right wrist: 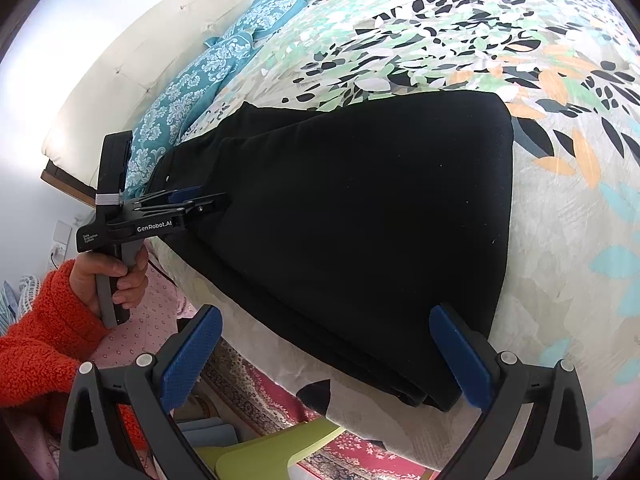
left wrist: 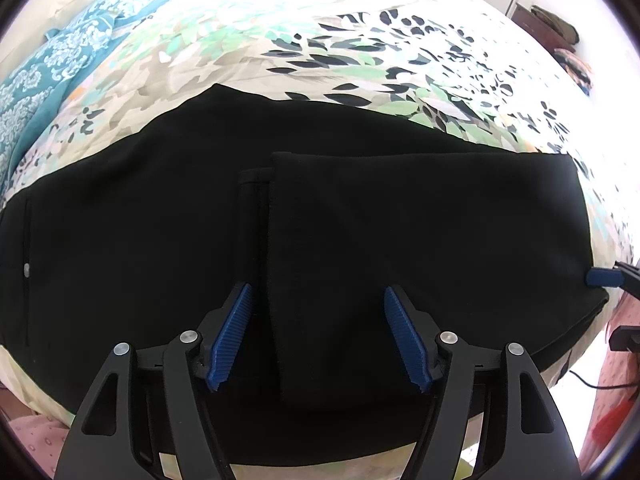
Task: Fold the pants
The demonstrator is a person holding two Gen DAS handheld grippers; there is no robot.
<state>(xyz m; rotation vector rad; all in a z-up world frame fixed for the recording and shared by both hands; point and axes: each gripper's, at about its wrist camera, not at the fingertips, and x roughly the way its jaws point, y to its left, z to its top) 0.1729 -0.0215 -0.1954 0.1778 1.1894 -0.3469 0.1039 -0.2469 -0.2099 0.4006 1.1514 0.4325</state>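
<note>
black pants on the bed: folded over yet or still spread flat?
Folded. On the black pants a hemmed leg end lies doubled back over the lower layer; stacked layers show at the fold edge in the right wrist view.

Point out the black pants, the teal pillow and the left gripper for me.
black pants [left wrist: 400,240], left wrist view, on the folded-over top layer.
teal pillow [right wrist: 224,64], right wrist view, on its patterned face beside the headboard.
left gripper [left wrist: 318,336], left wrist view, midway between its blue fingertips.

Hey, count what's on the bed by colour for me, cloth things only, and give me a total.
Black: 1, the pants
Teal patterned: 1, the cloth by the headboard
Floral: 1, the bedspread underneath
Total: 3
</note>
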